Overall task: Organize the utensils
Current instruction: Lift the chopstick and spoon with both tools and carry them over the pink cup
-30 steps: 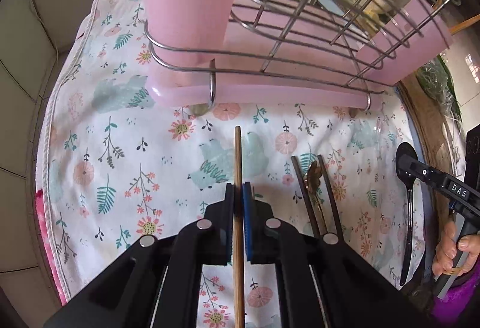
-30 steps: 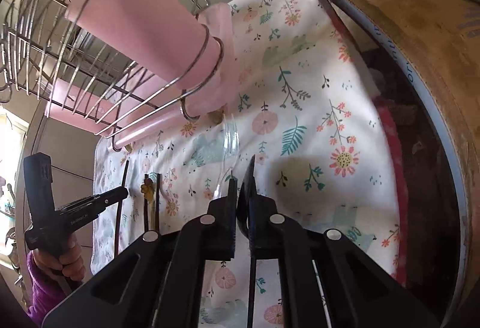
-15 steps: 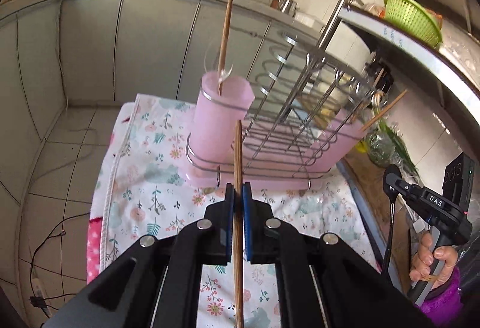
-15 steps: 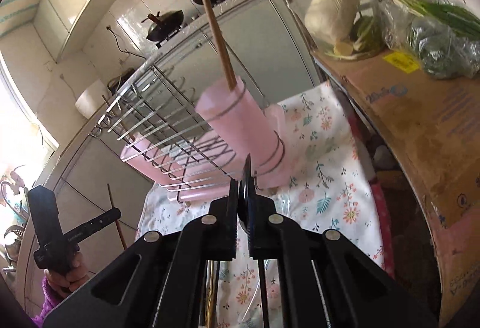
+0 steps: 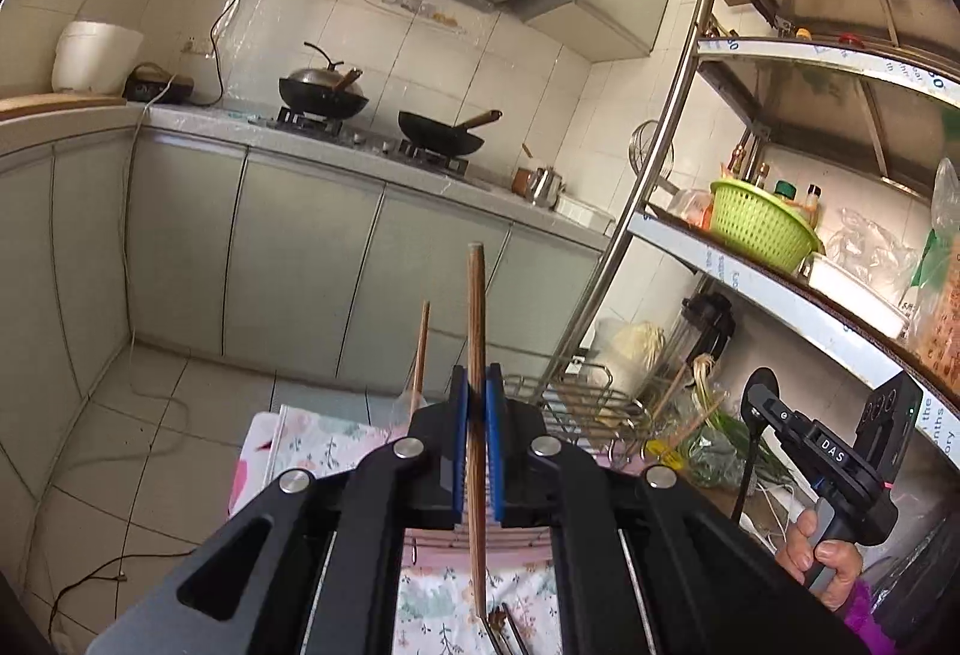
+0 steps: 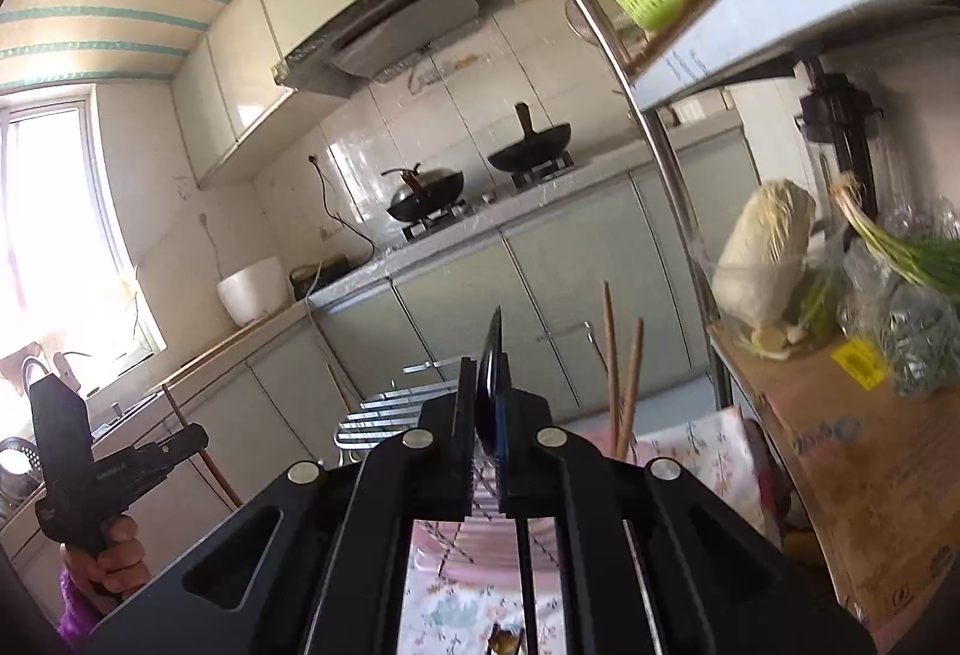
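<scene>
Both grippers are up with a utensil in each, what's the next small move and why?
Probably tip the left gripper down toward the dish rack: its wooden chopstick is clamped upright above it, where another chopstick already stands. The right gripper holds a black spoon.

The left gripper [image 5: 477, 403] covers most of the dish rack [image 5: 576, 403] behind it. Below the dish rack, the wooden chopstick [image 5: 476, 331] disappears behind the gripper's body, and the floral cloth [image 5: 327, 442] shows only in patches.
</scene>
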`<state>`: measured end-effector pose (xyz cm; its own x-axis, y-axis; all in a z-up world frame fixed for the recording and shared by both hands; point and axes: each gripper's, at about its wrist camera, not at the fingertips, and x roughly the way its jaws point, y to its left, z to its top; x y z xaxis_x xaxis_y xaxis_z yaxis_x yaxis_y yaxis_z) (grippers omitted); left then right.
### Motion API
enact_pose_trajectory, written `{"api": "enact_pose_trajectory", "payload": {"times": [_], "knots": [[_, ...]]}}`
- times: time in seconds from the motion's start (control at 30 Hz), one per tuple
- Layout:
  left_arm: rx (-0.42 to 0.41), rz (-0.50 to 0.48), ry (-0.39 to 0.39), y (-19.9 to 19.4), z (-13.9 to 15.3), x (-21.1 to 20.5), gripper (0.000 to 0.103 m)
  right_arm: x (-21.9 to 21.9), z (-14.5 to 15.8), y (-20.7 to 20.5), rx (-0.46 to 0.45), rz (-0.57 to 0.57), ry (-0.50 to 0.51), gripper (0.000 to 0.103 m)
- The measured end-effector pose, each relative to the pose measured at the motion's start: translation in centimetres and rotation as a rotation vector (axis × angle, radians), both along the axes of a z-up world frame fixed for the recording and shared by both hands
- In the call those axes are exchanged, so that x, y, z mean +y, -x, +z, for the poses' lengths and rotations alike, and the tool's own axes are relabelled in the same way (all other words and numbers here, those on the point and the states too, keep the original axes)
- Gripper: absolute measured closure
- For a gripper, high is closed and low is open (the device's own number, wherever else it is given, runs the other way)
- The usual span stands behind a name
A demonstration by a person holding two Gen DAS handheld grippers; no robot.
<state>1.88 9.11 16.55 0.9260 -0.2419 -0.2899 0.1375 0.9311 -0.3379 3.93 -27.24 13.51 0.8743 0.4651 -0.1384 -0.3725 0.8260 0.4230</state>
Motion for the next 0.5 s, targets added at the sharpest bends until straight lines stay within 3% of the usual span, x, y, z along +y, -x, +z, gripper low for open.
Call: {"api": "enact_pose_trajectory", "payload": {"times": [0.23, 0.5], "knots": [[-0.09, 0.074, -0.007, -2.2, 4.0, 1.1, 0.098, 1.5, 1.7, -1.6, -0.156, -0.031, 0.021, 0.098], [-0.12, 0.146, -0.099, -6.5, 3.6, -0.3, 0.098, 2.4, 2.4, -4.4, -0.248, -0.084, 0.07, 0.098]]}}
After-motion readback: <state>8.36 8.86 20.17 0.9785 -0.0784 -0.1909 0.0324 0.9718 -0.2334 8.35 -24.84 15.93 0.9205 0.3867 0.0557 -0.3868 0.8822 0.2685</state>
